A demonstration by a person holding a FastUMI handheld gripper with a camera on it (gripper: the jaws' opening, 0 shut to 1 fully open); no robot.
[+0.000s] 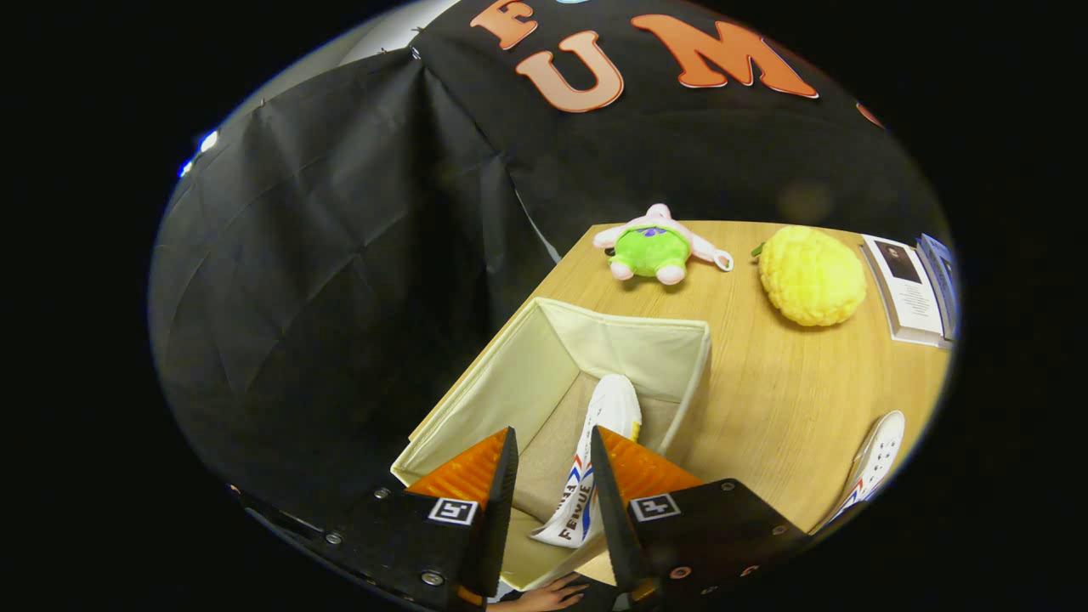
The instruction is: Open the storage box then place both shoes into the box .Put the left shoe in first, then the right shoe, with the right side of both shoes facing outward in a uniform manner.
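A wooden bench [765, 399] carries three things at its far side, in front of the black cloth wall [340, 255]. A small plush toy [656, 245] with a green body and pale pink limbs lies flat near the far edge. Beside it, well apart, sits a round yellow plush [812, 275] with a bumpy surface and a bit of green at one end. Past the yellow plush, at the bench's edge, lies an open book [911, 291], its pale pages printed with a dark picture and text too small to make out. The cloth wall hangs in folds and creases behind the bench.
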